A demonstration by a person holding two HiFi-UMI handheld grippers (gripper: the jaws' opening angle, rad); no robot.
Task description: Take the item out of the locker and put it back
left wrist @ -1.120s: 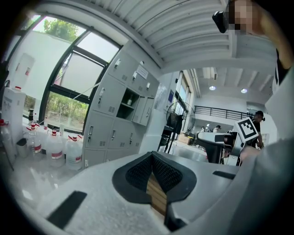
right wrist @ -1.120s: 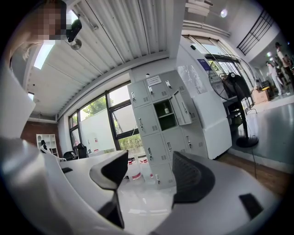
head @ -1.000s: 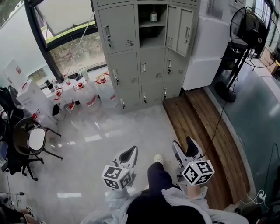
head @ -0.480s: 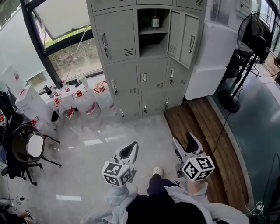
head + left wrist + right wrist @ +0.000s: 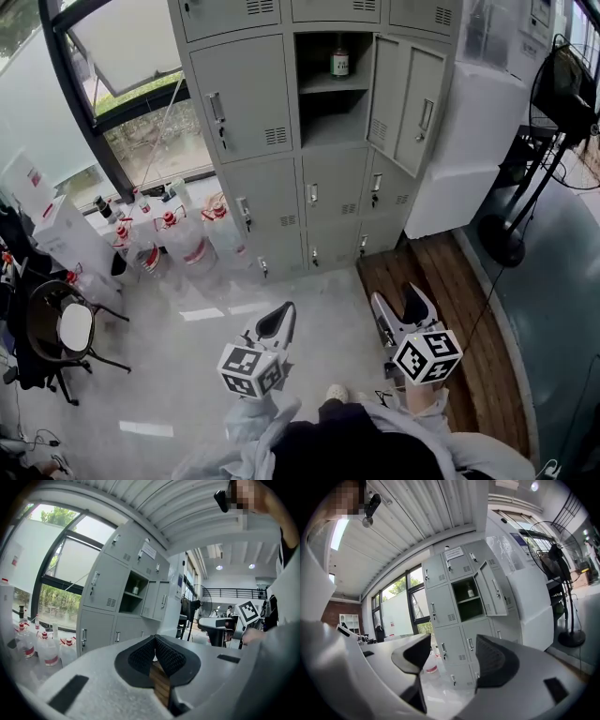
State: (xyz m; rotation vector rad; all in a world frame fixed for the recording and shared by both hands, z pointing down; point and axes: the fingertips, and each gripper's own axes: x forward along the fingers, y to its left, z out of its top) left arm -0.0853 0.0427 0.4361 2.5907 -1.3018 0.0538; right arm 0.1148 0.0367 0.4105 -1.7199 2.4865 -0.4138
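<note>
Bottle on its shelf in the open locker, both grippers well back from it.
The small bottle (image 5: 338, 63) stands upright on the upper shelf of the one open compartment of the grey locker (image 5: 253, 103). Its door (image 5: 410, 98) is swung out to the right, and the other doors are shut. The left gripper (image 5: 275, 322) points toward the locker, jaws closed together on nothing. The right gripper (image 5: 398, 307) is level beside it, jaws apart and empty.
</note>
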